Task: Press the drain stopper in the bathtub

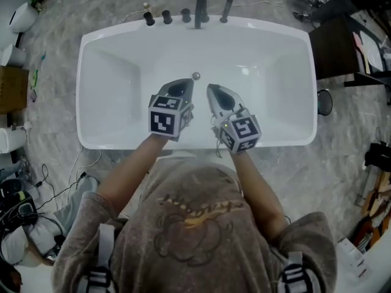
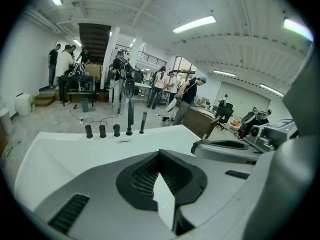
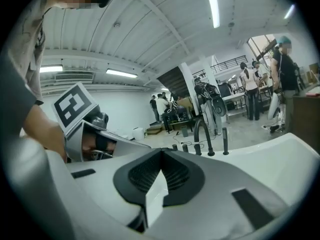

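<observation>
The white bathtub (image 1: 104,60) fills the middle of the head view. Its small round metal drain stopper (image 1: 196,76) sits on the tub floor, toward the faucet end. My left gripper (image 1: 188,82) hovers just left of and nearer than the stopper, jaws shut, nothing in them. My right gripper (image 1: 211,90) is just right of the stopper, also shut and empty. Both tips point toward the faucet end. Neither gripper view shows the stopper: the left gripper (image 2: 160,155) and the right gripper (image 3: 161,154) each face the tub's far rim.
A dark faucet (image 1: 200,10) and several dark knobs (image 1: 157,18) stand on the far rim. Around the tub are a cardboard box (image 1: 12,89) at left, a dark desk (image 1: 336,47) at right and cables (image 1: 49,188) on the floor. Several people (image 2: 120,81) stand beyond.
</observation>
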`<action>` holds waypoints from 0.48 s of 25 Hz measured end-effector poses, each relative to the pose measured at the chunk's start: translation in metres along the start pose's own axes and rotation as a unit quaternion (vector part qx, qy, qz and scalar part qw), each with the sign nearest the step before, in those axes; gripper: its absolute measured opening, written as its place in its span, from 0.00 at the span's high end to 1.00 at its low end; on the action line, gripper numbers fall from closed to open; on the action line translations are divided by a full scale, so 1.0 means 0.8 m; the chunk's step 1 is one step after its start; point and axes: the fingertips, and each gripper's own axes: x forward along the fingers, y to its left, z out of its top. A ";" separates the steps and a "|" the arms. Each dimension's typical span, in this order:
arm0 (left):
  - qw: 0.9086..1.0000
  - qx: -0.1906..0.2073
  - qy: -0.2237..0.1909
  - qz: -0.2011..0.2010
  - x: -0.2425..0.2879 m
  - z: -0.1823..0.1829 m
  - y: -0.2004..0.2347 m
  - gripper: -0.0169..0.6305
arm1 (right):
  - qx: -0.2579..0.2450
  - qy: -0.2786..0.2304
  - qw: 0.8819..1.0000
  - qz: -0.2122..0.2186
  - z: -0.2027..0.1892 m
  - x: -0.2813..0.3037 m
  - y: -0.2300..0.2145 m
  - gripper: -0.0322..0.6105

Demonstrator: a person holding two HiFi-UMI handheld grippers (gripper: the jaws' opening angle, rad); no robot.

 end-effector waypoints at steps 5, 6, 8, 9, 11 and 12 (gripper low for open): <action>0.998 0.038 -0.045 -0.034 -0.052 0.021 -0.016 0.97 | -0.029 -0.010 0.999 0.028 0.026 -0.010 0.040 0.96; 0.997 0.043 -0.054 -0.042 -0.062 0.025 -0.019 0.97 | -0.037 -0.014 0.999 0.034 0.031 -0.012 0.047 0.96; 0.995 0.054 -0.068 -0.056 -0.082 0.029 -0.026 0.97 | -0.048 -0.025 0.998 0.045 0.042 -0.018 0.063 0.96; 0.993 0.063 -0.076 -0.062 -0.092 0.031 -0.029 0.97 | -0.050 -0.032 0.997 0.048 0.049 -0.022 0.070 0.96; 0.990 0.084 -0.093 -0.070 -0.112 0.037 -0.033 0.97 | -0.053 -0.041 0.996 0.053 0.063 -0.028 0.082 0.96; 0.988 0.092 -0.103 -0.074 -0.121 0.040 -0.035 0.97 | -0.055 -0.045 0.996 0.055 0.070 -0.031 0.087 0.96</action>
